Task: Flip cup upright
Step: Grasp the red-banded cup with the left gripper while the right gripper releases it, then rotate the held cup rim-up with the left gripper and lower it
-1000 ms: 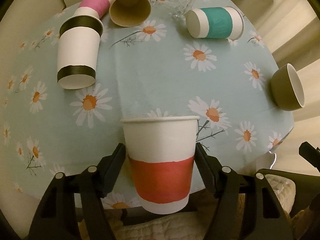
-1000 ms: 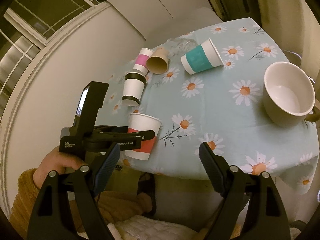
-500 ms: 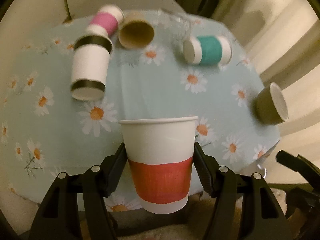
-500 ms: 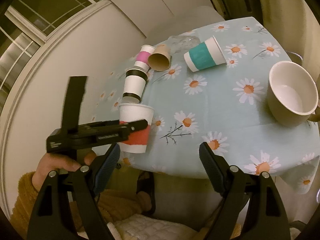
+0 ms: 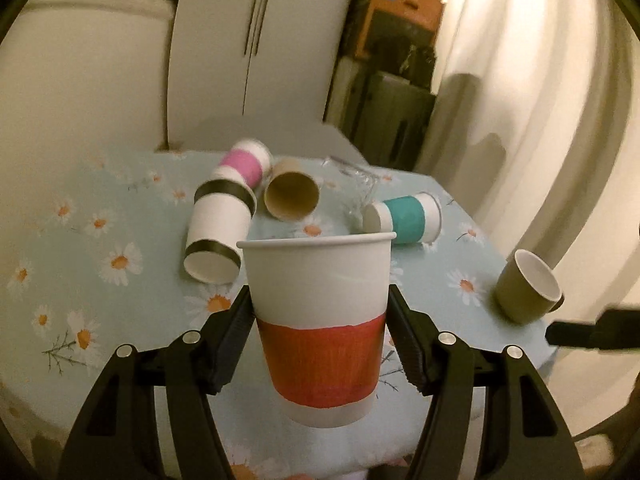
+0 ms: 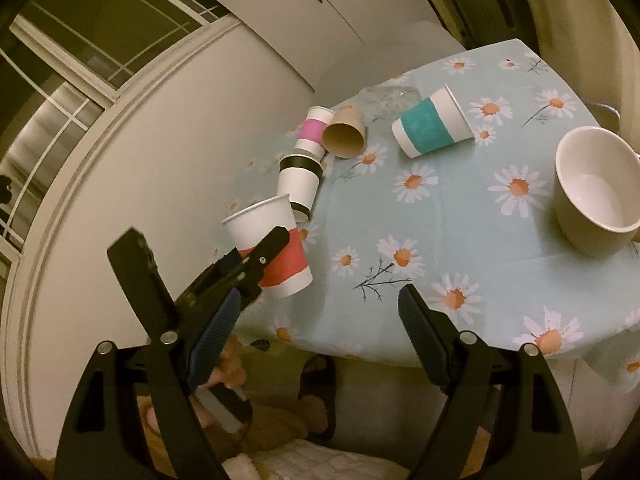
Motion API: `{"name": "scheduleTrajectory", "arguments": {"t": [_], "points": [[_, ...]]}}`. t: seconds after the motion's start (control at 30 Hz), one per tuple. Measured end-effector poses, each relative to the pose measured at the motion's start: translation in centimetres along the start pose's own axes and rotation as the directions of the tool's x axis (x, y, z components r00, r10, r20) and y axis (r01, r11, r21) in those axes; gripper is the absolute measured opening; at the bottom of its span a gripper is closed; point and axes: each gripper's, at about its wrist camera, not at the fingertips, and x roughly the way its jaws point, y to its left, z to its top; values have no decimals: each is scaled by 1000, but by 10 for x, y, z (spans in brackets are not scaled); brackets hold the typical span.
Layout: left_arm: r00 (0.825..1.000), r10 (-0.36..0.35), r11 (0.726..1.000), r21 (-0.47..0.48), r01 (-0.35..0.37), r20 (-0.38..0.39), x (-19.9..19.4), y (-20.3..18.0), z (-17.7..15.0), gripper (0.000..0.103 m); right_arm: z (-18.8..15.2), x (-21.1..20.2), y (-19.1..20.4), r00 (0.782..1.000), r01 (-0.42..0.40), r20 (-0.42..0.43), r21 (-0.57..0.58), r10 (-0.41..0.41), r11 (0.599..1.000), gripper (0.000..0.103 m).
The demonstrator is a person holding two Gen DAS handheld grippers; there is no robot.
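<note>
My left gripper (image 5: 320, 332) is shut on a white paper cup with a red band (image 5: 320, 320). The cup is mouth up and held in the air above the near left edge of the table (image 5: 120, 320). In the right wrist view the same red-banded cup (image 6: 268, 252) is tilted, lifted off the cloth, with the left gripper (image 6: 256, 260) clamped on it. My right gripper (image 6: 320, 332) is open and empty, below the table's near edge.
On the daisy tablecloth (image 6: 440, 208) lie a black-banded cup (image 5: 218, 236), a pink-banded cup (image 5: 244, 164), a brown cup (image 5: 292, 196), a teal-banded cup (image 5: 404, 218) and a clear glass (image 5: 356, 180). An olive mug (image 5: 528, 292) sits at the right edge.
My left gripper has lifted the red-banded cup off the table and tipped its view up toward the room. The right gripper has stayed in place.
</note>
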Motion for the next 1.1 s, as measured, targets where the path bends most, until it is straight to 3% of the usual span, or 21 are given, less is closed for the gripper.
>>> {"name": "scheduleTrajectory", "arguments": {"t": [0.13,0.27,0.43,0.93,1.1], "points": [[991,15,999,39,-20,130,-7,-5,-14,63,-1,6,3,1000,9,-9,-11,-9,1000,81],[977,37,996,71,-52,209,-4,-12,-30,63,-1,10,5,1000,22,-13,-16,-23,1000,81],[944,81,993,59,-105,321,-5,-16,-46,63,-2,15,7,999,44,-22,-28,-44,999,81],[844,180,964,82,-254,505,-4,-34,-71,64,-1,26,2,995,84,-43,-34,-85,996,81],[843,189,962,79,-263,504,2,-34,-77,64,-1,27,0,995,90,-44,-33,-91,995,81]]}}
